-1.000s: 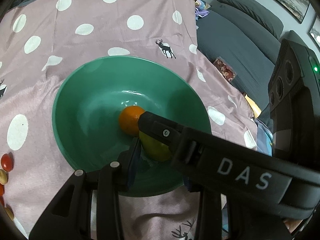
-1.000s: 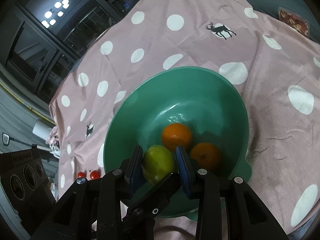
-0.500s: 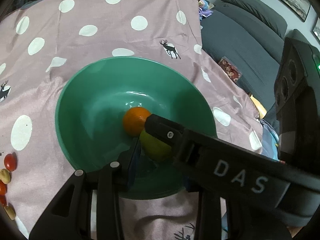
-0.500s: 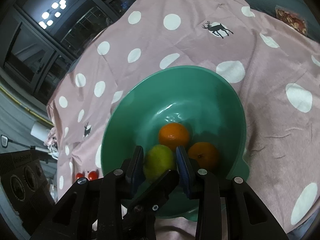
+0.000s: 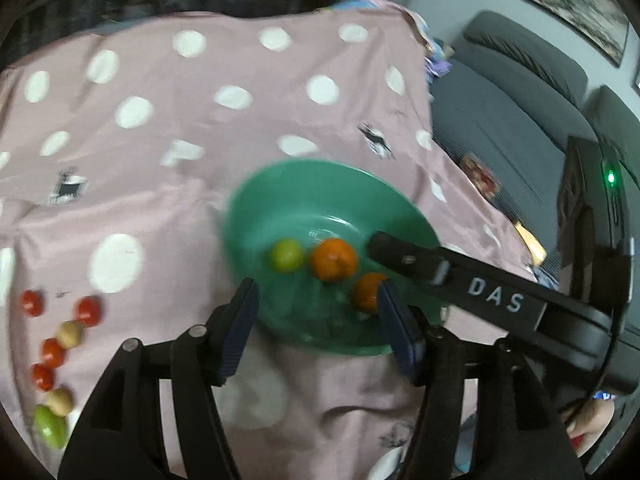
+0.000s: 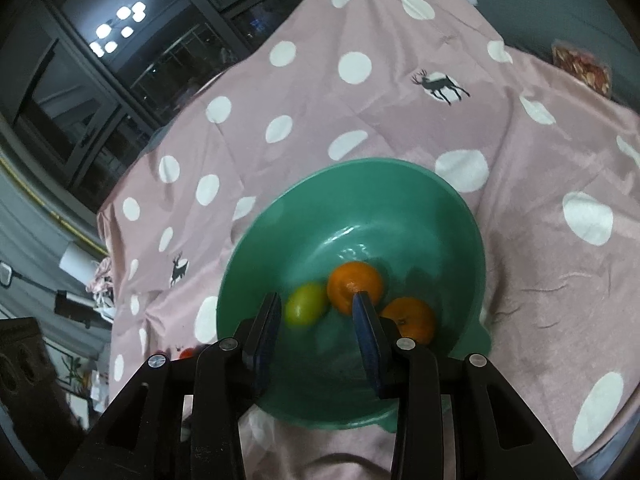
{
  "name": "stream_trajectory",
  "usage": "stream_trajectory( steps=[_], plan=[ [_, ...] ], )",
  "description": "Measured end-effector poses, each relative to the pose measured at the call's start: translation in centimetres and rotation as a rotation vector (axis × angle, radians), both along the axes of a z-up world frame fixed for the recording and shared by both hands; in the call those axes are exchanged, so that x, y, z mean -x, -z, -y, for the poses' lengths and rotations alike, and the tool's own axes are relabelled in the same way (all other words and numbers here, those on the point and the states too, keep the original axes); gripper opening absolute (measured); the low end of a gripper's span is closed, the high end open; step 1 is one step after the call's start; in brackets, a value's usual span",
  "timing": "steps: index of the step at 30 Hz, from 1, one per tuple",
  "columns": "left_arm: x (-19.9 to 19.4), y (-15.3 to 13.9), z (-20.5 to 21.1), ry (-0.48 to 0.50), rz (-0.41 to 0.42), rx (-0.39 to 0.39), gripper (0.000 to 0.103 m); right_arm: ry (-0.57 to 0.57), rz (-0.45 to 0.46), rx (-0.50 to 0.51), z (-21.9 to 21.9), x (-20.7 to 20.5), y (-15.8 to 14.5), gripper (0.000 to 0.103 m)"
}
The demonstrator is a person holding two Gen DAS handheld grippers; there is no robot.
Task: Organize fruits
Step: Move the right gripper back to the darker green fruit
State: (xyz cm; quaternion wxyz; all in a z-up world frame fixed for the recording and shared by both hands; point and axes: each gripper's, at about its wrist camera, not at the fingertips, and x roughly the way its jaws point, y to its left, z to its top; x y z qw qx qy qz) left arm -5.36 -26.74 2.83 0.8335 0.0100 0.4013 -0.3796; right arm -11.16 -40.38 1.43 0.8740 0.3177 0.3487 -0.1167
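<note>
Your right gripper (image 6: pixel 316 312) has jaws spread, empty, over the bowl (image 6: pixel 448 216). Lime (image 6: pixel 305 304) sits inside w/ two oranges (image 6: pixel 354 280). Left gripper (image 5: pixel 318 312): jaws wide apart, holding nothing.

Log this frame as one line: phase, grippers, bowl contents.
phase: post-release | right gripper: open, over bowl | left gripper: open | bowl: green fruit, two oranges

A glossy, smooth green bowl (image 6: pixel 448 216) sits on soft, creased pink cloth (image 6: pixel 540 152) with matt white dots.
</note>
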Motion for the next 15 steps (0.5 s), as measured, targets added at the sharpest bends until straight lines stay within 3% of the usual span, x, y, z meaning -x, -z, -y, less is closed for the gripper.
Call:
stream_trajectory(
  steps=[4,8,15],
  plan=[
    [0.1,-1.3,-3.9,-0.077,0.039,-0.015,0.072,-0.02,0.017,0.036,-1.4,-0.2,-0.9,0.039],
    [0.4,-2.8,-8.4,-0.174,0.083,-0.027,0.086,-0.076,0.038,0.086,-4.0,-0.9,-2.0,0.055],
    [0.4,-3.7,-16.4,-0.342,0.118,-0.063,0.095,-0.252,0.065,0.084,-9.3,-3.1,-2.6,0.056]
  ],
)
